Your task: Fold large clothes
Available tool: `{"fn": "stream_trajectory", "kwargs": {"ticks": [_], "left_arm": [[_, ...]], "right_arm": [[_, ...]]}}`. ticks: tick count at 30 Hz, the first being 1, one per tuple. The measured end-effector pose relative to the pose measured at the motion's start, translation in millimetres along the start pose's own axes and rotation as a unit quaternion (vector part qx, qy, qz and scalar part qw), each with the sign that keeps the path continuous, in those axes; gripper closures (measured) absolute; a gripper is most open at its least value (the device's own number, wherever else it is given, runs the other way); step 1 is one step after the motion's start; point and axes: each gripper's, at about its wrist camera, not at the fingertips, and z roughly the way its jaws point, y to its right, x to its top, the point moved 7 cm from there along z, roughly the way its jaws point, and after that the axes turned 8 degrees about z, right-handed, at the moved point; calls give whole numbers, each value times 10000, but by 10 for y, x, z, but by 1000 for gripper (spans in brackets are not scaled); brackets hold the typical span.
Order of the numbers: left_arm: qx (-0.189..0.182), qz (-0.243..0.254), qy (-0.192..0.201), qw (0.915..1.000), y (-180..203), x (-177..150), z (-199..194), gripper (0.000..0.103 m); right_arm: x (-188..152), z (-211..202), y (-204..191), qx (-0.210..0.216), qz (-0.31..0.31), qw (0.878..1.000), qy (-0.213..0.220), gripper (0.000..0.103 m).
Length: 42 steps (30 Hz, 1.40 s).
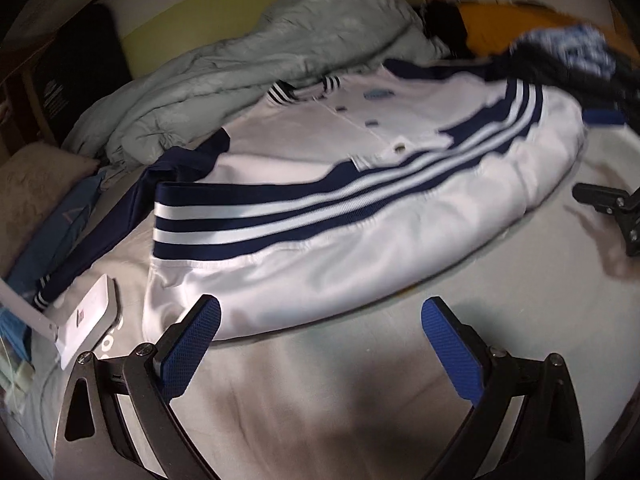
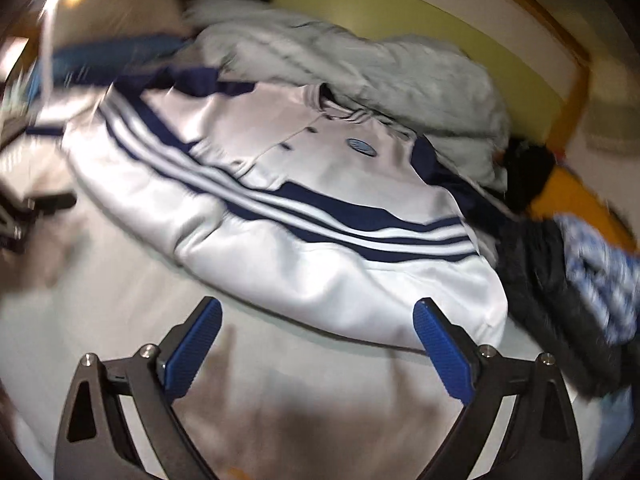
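Observation:
A white jacket (image 1: 340,264) with navy and white stripes lies spread flat on a pale bed sheet (image 1: 360,400), buttons and collar facing up. My left gripper (image 1: 322,308) hovers open just before the jacket's near hem, its left blue pad over the hem corner and nothing between the pads. In the right wrist view the same jacket (image 2: 320,272) lies ahead of my right gripper (image 2: 319,306), which is open and empty at the hem's other end. One of the right gripper's fingers (image 1: 600,198) shows at the right edge of the left wrist view.
A crumpled pale grey-green quilt (image 1: 240,64) lies behind the jacket. Dark clothes and a blue-white patterned cloth (image 2: 600,280) are piled at the right, near an orange item (image 1: 500,20). A white flat device (image 1: 88,320) and blue fabric (image 1: 68,224) lie at the left.

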Motion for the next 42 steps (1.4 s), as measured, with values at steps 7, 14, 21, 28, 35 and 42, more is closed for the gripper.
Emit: {"fn": "stream_trajectory", "kwargs": {"ticks": [7, 14, 21, 28, 35, 42], "left_arm": [[462, -25, -171, 9988, -108, 22, 242, 1], [744, -908, -484, 9919, -633, -109, 472, 18], [831, -1416, -506, 9851, -892, -230, 480, 67], [1100, -1599, -313, 9805, -929, -214, 173, 87], [920, -1786, -69, 9796, -939, -300, -340, 90], [651, -2204, -165, 9731, -813, -770, -849, 90]], "right_arm": [[-8, 281, -76, -364, -253, 9989, -166, 3], [7, 488, 424, -874, 720, 9930, -326, 2], [23, 475, 570, -1299, 670, 9891, -191, 40], [33, 282, 545, -1464, 640, 9871, 109, 90], [45, -170, 570, -1158, 1020, 9875, 336, 91], [-207, -761, 409, -615, 1461, 9867, 365, 91]]}}
